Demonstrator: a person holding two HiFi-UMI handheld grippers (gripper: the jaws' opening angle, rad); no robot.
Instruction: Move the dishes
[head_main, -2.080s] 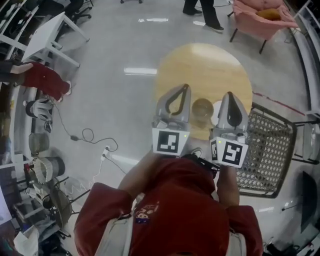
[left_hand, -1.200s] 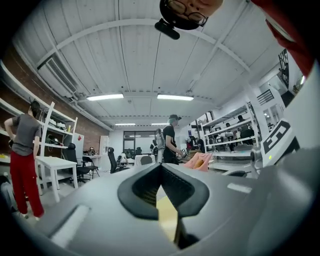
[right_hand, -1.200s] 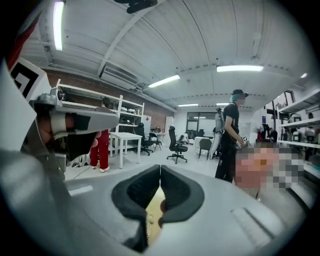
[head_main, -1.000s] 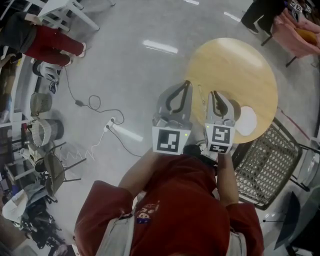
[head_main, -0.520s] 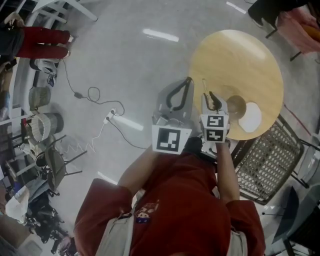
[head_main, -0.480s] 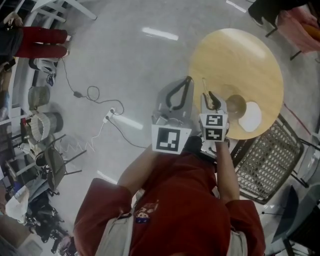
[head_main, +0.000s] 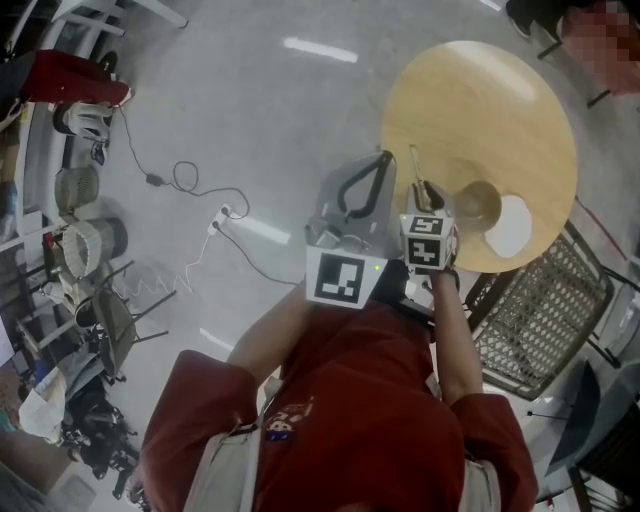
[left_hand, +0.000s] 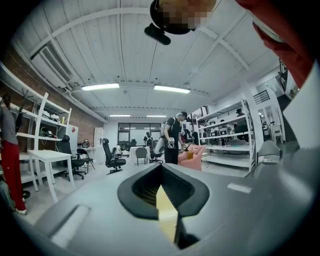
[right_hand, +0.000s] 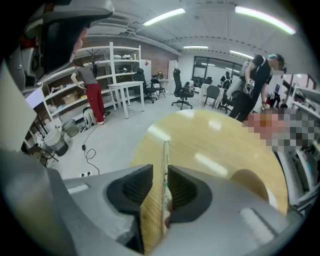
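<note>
The right gripper's jaws have just been opening and stand loose round a thin pale printed stick; ease it onto the round wooden table's near edge, left of the tan bowl and white plate. The left gripper's jaws are closed, empty.

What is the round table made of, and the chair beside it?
The round table looks like wood with a smooth, slightly shiny finish: it is pale yellow-brown, and lights reflect on it. The chair is probably dark metal: its seat is open wire mesh with the floor showing through.
</note>
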